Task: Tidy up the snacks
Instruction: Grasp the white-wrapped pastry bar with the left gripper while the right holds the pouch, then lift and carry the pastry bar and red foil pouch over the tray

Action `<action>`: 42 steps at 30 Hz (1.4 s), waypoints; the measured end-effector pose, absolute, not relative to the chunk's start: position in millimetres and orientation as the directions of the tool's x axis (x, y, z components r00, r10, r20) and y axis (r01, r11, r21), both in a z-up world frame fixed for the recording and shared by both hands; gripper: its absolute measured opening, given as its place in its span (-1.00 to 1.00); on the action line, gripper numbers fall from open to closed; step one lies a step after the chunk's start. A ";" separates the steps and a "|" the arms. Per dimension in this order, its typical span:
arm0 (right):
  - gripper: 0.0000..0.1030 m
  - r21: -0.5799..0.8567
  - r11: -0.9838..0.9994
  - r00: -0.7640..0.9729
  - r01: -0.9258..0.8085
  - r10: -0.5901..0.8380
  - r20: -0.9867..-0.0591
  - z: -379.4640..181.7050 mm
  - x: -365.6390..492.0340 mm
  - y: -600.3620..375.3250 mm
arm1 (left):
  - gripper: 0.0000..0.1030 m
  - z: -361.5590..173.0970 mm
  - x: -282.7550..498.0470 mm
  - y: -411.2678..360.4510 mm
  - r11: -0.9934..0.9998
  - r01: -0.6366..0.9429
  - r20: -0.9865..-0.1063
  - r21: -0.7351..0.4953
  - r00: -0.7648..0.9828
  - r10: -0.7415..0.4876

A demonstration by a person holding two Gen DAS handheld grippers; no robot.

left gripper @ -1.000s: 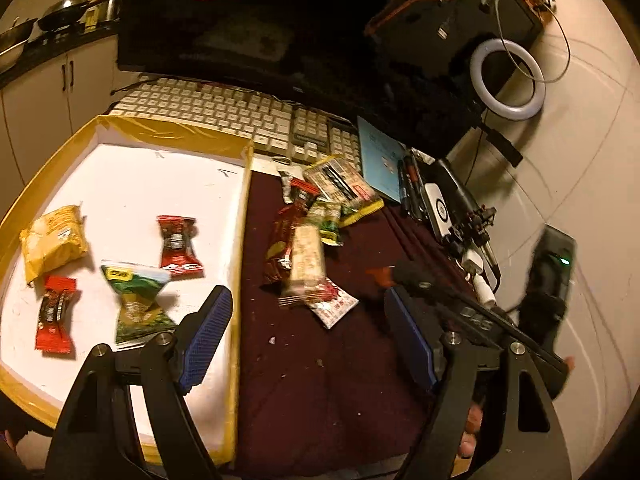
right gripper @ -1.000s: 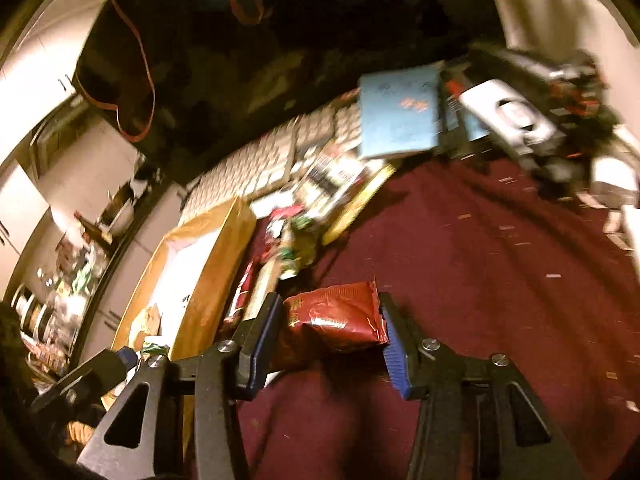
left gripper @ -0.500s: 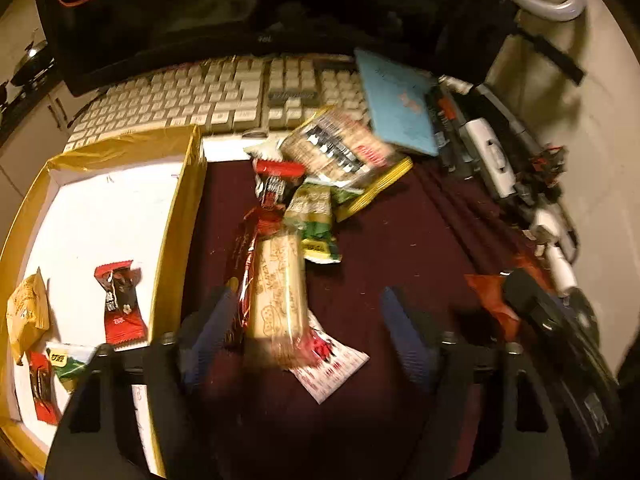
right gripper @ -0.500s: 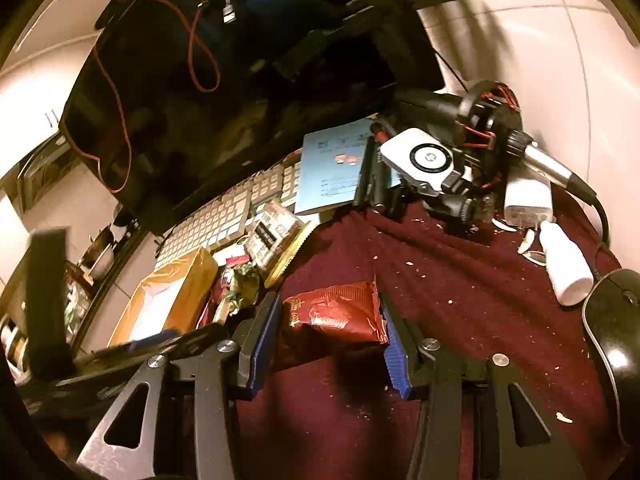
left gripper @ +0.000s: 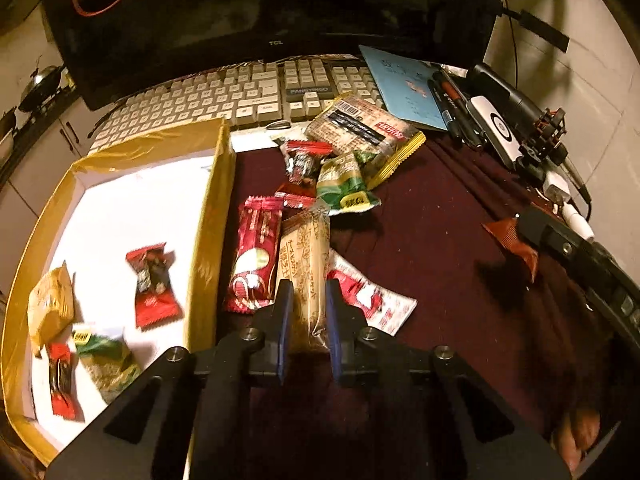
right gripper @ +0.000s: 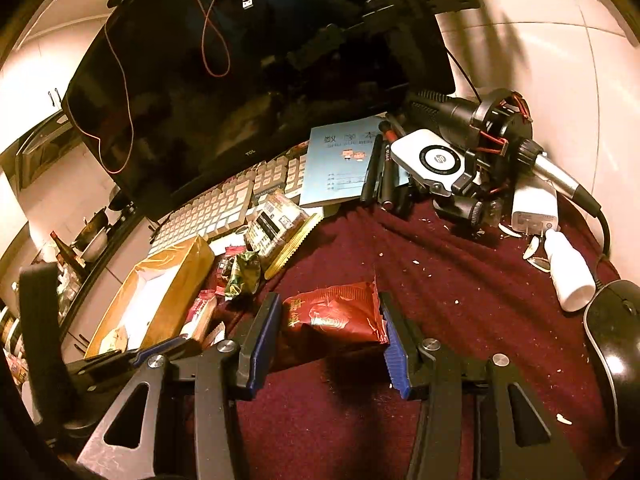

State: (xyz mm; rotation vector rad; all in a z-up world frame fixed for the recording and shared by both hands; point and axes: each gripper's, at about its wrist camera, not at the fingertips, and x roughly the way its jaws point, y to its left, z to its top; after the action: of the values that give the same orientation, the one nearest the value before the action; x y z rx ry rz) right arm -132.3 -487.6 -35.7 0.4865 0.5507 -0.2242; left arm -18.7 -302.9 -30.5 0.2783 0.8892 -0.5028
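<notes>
My left gripper point(left gripper: 307, 300) is shut on a long tan biscuit packet point(left gripper: 306, 256) lying in the snack pile on the dark red cloth. A red packet point(left gripper: 256, 254) lies beside it, a green packet point(left gripper: 345, 184) and a large striped packet point(left gripper: 362, 128) lie further back. The yellow-edged white box point(left gripper: 210, 208) at left holds several small snacks point(left gripper: 152, 280). My right gripper point(right gripper: 328, 328) is shut on a dark red crinkled snack bag point(right gripper: 332, 320), held above the cloth; that bag also shows at right in the left wrist view point(left gripper: 512, 240).
A keyboard point(left gripper: 240, 92) and a dark monitor point(left gripper: 260, 12) stand behind the pile. A blue notebook point(right gripper: 340, 164), pens, a white charger point(right gripper: 436, 160), a microphone point(right gripper: 552, 172), a white bottle point(right gripper: 568, 272) and a mouse point(right gripper: 612, 332) crowd the right side.
My left gripper moved right from the box to the pile and closed on the tan biscuit packet. My right gripper, still holding the red bag, swung right and lifted.
</notes>
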 end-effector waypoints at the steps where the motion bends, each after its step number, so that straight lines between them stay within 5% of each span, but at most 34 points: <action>1: -0.06 0.378 0.865 0.830 0.331 -0.077 -0.552 -35.5 -131.9 -486.9 | -0.74 -31.1 -18.3 -298.6 0.855 0.519 -0.801 0.007 0.515 -0.306; 8: -0.06 0.355 0.876 0.823 0.327 -0.078 -0.563 -35.7 -127.2 -483.5 | -0.65 -28.9 -26.9 -306.9 0.843 0.538 -0.802 -0.002 0.502 -0.322; 15: -0.06 0.348 0.878 0.823 0.328 -0.084 -0.562 -35.3 -126.9 -483.3 | -0.32 -23.9 -22.8 -317.0 0.836 0.546 -0.786 0.053 0.539 -0.302; 20: -0.06 0.345 0.880 0.820 0.328 -0.084 -0.566 -35.6 -126.3 -483.6 | -0.23 -17.0 -9.0 -282.2 0.836 0.527 -0.793 -0.156 0.437 -0.424; 22: -0.06 0.345 0.880 0.823 0.325 -0.083 -0.562 -35.2 -127.2 -483.5 | 0.16 -14.5 -9.4 -268.1 0.829 0.508 -0.784 -0.232 0.407 -0.469; 28: -0.06 0.352 0.882 0.832 0.314 -0.076 -0.550 -34.3 -128.8 -483.5 | 0.18 -6.2 -28.8 -252.6 0.802 0.514 -0.761 -0.306 0.373 -0.530; 34: -0.05 0.352 0.886 0.837 0.302 -0.069 -0.543 -34.3 -128.7 -483.5 | 0.17 -12.0 -20.2 -291.3 0.809 0.536 -0.804 -0.239 0.358 -0.475; 40: -0.06 0.364 0.883 0.843 0.295 -0.060 -0.535 -33.7 -132.0 -484.1 | -0.23 -28.4 14.3 -302.3 0.878 0.452 -0.856 -0.158 0.381 -0.350; 42: -0.06 0.356 0.886 0.839 0.297 -0.065 -0.540 -33.6 -130.3 -483.2 | -0.23 -28.9 12.8 -301.9 0.874 0.459 -0.863 -0.161 0.363 -0.350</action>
State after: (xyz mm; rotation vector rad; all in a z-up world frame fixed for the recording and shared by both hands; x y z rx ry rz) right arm -130.3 -483.2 -33.6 0.4467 0.5448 -0.1982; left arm 12.8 -301.9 -28.9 0.1137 1.0805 -0.5218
